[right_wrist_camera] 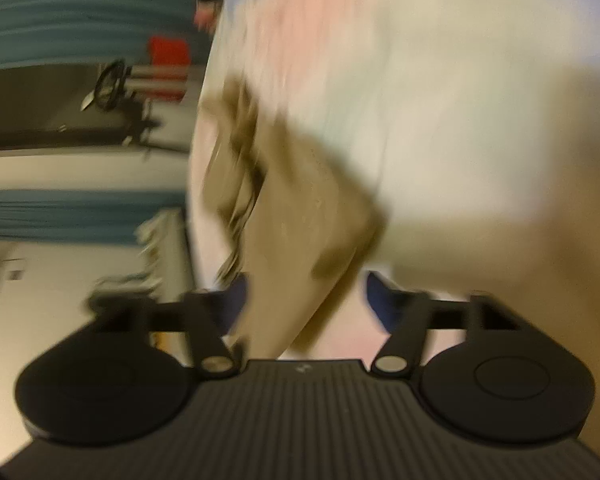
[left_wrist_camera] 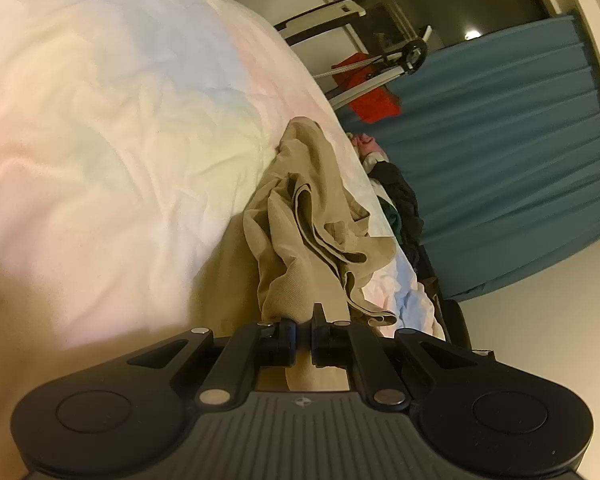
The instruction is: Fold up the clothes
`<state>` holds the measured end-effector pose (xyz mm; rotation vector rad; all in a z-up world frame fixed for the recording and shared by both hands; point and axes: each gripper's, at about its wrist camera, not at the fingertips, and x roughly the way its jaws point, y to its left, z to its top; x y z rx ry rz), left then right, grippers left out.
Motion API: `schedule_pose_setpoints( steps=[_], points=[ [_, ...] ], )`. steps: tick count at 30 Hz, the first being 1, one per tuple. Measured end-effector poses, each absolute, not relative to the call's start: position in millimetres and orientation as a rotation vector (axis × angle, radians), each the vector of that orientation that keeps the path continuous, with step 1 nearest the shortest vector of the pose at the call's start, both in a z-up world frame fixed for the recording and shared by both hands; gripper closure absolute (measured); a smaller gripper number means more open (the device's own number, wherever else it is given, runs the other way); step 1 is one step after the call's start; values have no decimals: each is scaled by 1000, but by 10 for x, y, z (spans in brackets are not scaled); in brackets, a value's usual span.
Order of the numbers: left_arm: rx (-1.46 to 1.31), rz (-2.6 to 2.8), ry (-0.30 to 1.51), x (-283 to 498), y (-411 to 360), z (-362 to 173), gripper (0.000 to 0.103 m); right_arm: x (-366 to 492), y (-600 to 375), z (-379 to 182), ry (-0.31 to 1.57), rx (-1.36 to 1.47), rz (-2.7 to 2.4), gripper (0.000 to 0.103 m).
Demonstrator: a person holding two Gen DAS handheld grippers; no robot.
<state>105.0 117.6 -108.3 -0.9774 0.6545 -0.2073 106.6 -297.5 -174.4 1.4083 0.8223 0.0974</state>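
The left gripper (left_wrist_camera: 303, 322) is clamping a fold of a tan garment (left_wrist_camera: 312, 216), its jaws drawn almost together with the cloth pinched between them. The garment is lying crumpled on a bed covered by a pale sheet (left_wrist_camera: 112, 120) with soft pink, blue and yellow patches, and it is sitting close to the edge of the bed. Just past that edge, a heap of dark clothes (left_wrist_camera: 400, 200) is lying beside a teal curtain (left_wrist_camera: 508, 152). Farther back, a red bag (left_wrist_camera: 372, 92) is sitting by a white metal frame (left_wrist_camera: 364, 80).

In the right wrist view, everything is smeared by motion. The right gripper (right_wrist_camera: 304, 320) is standing with its linkage arms spread wide apart, and the tan garment is hanging down through the gap between them. Its fingertips are hidden behind the cloth and lost in the blur, so whether anything is being gripped cannot be told. The pale sheet is filling the space behind the garment.
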Motion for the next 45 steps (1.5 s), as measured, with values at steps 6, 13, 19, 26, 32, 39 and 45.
schedule_pose_setpoints(
  steps=[6, 13, 19, 26, 32, 39, 45],
  points=[
    [-970, -211, 645, 1035, 1177, -1051, 96, 1287, -2877, -1913, 813, 1361, 37, 58],
    [-964, -221, 629, 1007, 1187, -996, 97, 1354, -2907, -1663, 677, 1220, 55, 90],
    [-951, -301, 548, 632, 1311, -602, 97, 1014, -2894, -1184, 617, 1182, 146, 91],
    [-921, -353, 547, -361, 1367, -161, 97, -37, -2925, -784, 593, 1098, 191, 91],
    [-927, -365, 556, -1114, 1345, 75, 97, -901, -2974, -616, 548, 1102, 186, 90],
    [-894, -322, 596, -620, 1255, 113, 97, -463, -2988, -510, 569, 1077, 161, 90],
    [-860, -220, 652, 353, 1157, 97, 95, 612, -2925, -430, 628, 1020, 118, 90]
  ],
)
